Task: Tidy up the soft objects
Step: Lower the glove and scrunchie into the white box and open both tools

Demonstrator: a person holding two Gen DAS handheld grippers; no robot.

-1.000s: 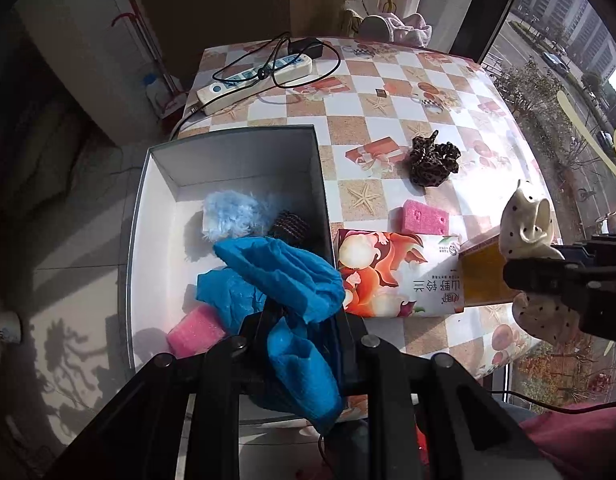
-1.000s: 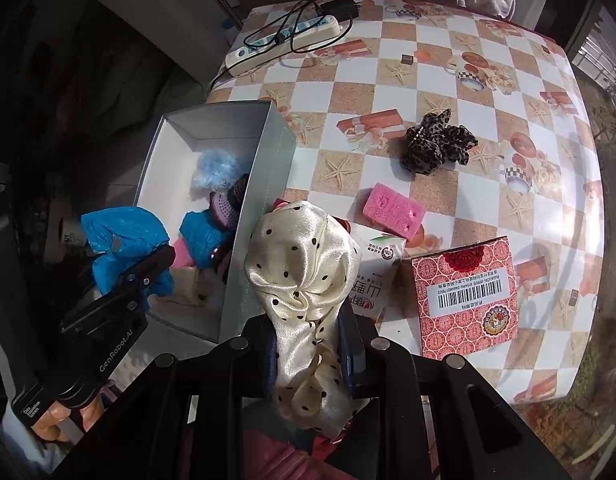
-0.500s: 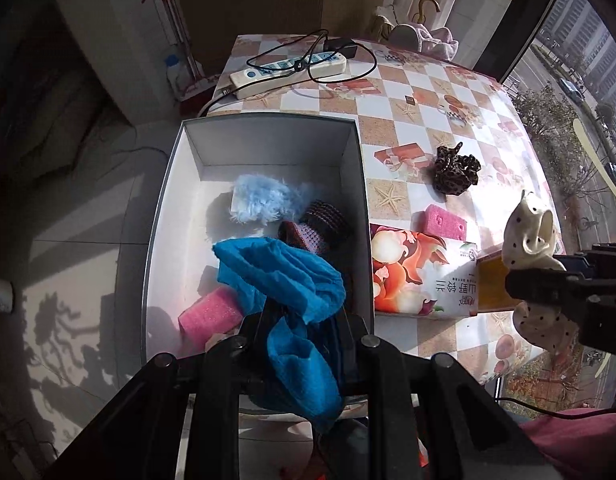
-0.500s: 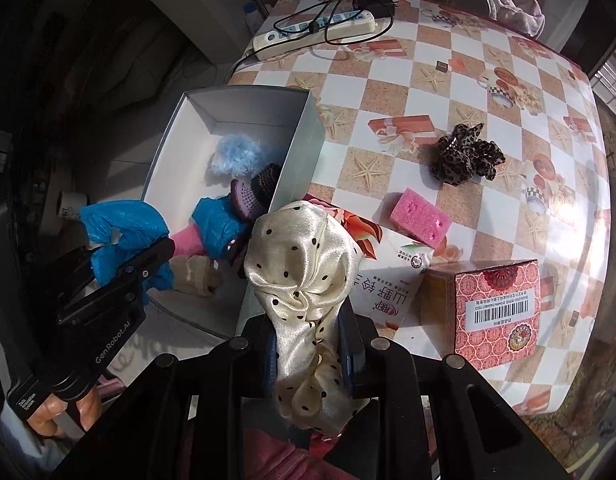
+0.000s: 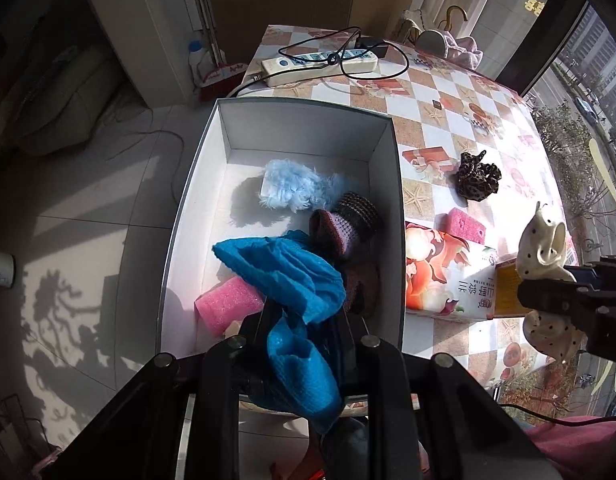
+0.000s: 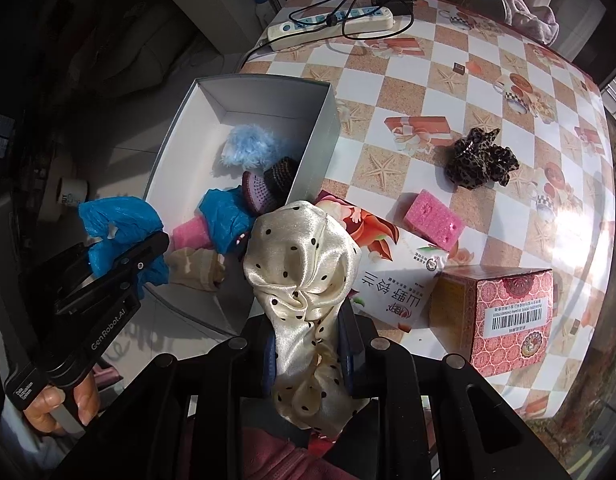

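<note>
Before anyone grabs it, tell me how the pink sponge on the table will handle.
The pink sponge looks like pitted open foam, so it is probably very light and will squash between closing jaws. It lies flat on the table, a squarish block, so it should slide rather than roll. Nothing touches it, so lifting it should disturb nothing.

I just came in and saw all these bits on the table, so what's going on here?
A person is sorting soft things into an open grey cardboard box at the table's edge. The left gripper is shut on a blue cloth above the box. The right gripper is shut on a cream satin scrunchie with black dots. A fluffy light-blue piece and a pink sponge lie inside; a leopard-print scrunchie and another pink sponge remain on the table.
</note>
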